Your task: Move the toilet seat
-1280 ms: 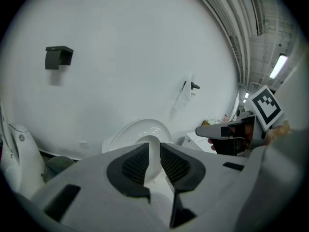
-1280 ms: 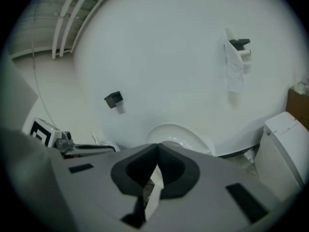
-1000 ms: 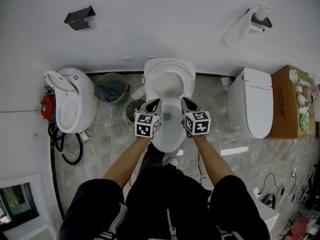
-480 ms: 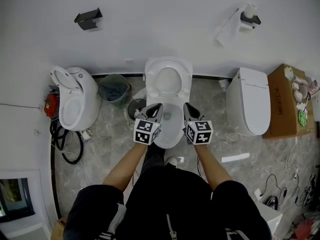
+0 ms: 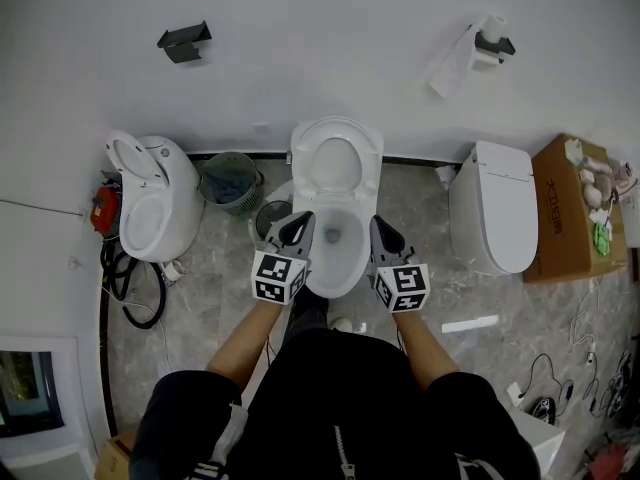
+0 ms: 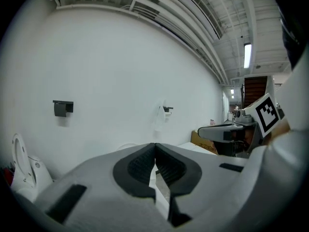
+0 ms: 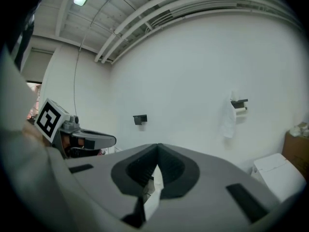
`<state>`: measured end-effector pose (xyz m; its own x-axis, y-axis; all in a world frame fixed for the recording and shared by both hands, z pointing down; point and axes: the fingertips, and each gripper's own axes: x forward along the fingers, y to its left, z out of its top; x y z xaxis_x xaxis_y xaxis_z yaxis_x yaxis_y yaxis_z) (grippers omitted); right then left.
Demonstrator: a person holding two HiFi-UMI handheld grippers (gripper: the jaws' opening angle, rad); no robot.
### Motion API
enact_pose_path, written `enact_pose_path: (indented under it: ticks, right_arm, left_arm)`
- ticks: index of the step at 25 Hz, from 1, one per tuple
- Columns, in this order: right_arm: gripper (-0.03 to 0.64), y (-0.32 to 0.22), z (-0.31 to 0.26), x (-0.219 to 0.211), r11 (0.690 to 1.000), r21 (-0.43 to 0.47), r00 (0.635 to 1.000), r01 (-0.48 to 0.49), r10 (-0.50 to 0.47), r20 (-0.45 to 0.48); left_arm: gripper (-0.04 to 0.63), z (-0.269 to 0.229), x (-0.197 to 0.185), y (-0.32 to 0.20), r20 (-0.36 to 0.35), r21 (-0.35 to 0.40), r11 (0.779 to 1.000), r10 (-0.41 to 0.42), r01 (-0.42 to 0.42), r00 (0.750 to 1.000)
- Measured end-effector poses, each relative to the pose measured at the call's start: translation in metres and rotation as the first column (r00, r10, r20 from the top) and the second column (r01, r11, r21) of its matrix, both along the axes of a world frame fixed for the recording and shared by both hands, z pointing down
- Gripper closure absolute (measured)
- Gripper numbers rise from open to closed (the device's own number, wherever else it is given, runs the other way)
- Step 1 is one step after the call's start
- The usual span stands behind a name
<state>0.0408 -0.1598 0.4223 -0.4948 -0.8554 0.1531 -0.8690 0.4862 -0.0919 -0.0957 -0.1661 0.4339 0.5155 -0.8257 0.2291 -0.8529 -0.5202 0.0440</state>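
Observation:
The middle toilet [image 5: 335,260] stands against the wall with its white seat and lid [image 5: 336,158] raised upright over the open bowl. My left gripper [image 5: 300,223] hovers over the bowl's left rim, shut, with nothing between its jaws. My right gripper [image 5: 381,227] hovers over the right rim, also shut and empty. In the left gripper view the black pads [image 6: 145,164] meet at the tip of the left gripper [image 6: 155,146], which points at the wall. The right gripper view shows the right gripper [image 7: 157,148] closed in the same way.
Another toilet with its lid up [image 5: 150,208] stands at the left, beside a bin [image 5: 228,180] and cables [image 5: 130,288]. A closed toilet [image 5: 492,218] and a cardboard box [image 5: 565,208] are at the right. A paper holder [image 5: 480,43] and a black bracket [image 5: 185,40] hang on the wall.
Both grippers have drawn back from the toilet toward the person and spread slightly apart. The seat stays raised.

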Motion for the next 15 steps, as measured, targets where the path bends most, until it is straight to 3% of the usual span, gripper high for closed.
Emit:
enact_pose_path:
  ticks: [15]
  right_arm:
    - [0.615,0.012,-0.002,0.0,1.0,-0.001,1.0,-0.008,0.008,0.016]
  left_arm:
    - [0.594,0.001,-0.005,0.016,0.002,0.01,1.0,-0.024,0.024,1.0]
